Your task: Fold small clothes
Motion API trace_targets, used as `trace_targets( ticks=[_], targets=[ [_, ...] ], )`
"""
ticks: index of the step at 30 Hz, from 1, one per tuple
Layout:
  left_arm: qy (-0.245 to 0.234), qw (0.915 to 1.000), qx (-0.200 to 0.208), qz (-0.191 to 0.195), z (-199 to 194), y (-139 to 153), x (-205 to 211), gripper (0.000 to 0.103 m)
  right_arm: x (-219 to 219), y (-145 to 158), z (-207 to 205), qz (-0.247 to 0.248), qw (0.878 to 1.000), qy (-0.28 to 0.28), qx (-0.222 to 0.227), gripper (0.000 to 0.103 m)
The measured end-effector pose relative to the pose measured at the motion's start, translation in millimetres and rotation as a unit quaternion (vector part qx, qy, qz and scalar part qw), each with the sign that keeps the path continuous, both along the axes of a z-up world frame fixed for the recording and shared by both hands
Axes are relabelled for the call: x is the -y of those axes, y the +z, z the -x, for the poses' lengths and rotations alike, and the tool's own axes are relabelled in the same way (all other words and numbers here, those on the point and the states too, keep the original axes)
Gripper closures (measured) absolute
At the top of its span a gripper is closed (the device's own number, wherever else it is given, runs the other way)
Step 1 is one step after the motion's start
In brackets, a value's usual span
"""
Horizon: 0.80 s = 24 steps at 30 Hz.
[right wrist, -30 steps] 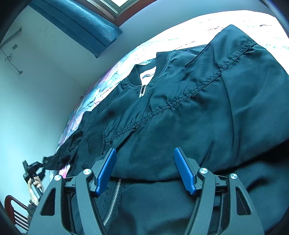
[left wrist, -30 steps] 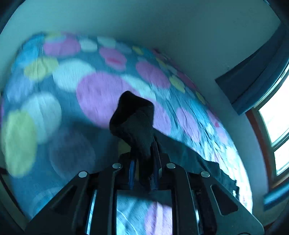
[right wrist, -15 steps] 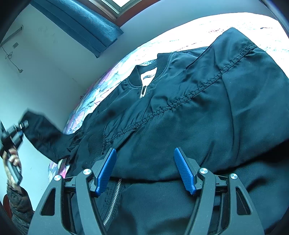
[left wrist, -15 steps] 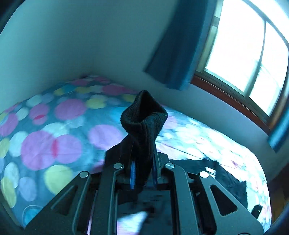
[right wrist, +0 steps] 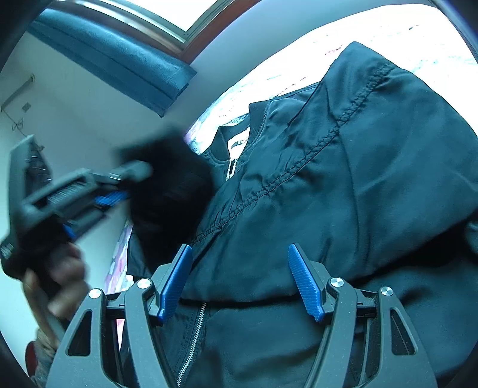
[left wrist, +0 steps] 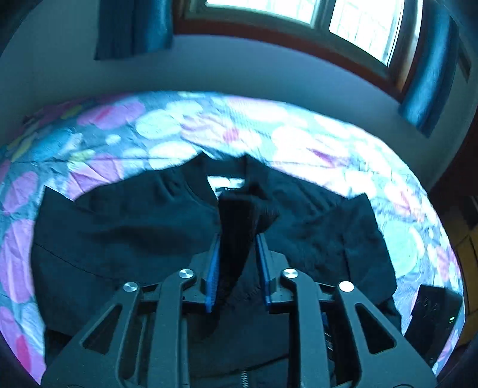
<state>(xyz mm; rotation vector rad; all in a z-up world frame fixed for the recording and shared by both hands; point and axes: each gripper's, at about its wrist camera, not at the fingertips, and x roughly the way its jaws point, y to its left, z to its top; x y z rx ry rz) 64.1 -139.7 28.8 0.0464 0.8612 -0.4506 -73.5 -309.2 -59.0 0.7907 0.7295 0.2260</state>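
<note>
A black zip-up jacket [left wrist: 143, 235] lies spread on the bed's polka-dot bedspread [left wrist: 98, 140], collar toward the window [left wrist: 352, 27], a white neck label [left wrist: 228, 183] showing; the left gripper [left wrist: 237, 238] is clamped on the jacket's ribbed knit cuff [left wrist: 239, 218], holding it above the jacket's chest, just below the collar; in the right wrist view the same cuff [right wrist: 170, 185] hangs blurred beside the metal zipper [right wrist: 231, 168]; the right gripper [right wrist: 240, 279] has its blue fingers [right wrist: 174, 280] spread wide and holds nothing, poised over the folded sleeve [right wrist: 343, 179] lying across the jacket's front; blue curtains [left wrist: 134, 27] flank the window.
</note>
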Motion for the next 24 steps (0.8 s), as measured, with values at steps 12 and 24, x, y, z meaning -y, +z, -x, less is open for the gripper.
trace_targets(
  ticks=[12,24],
  targets=[
    [0.010,0.9941,0.108,-0.007,57.9,49.9,-82.8,0.019,4.2,1.1,3.7,-0.016,1.000,0.003,0.000,0.037],
    [0.129,0.9893,0.013,-0.066,37.7,-36.9,-224.7,0.017,-9.2,19.6,-41.6,0.059,0.996,0.013,-0.063,0.039]
  ],
)
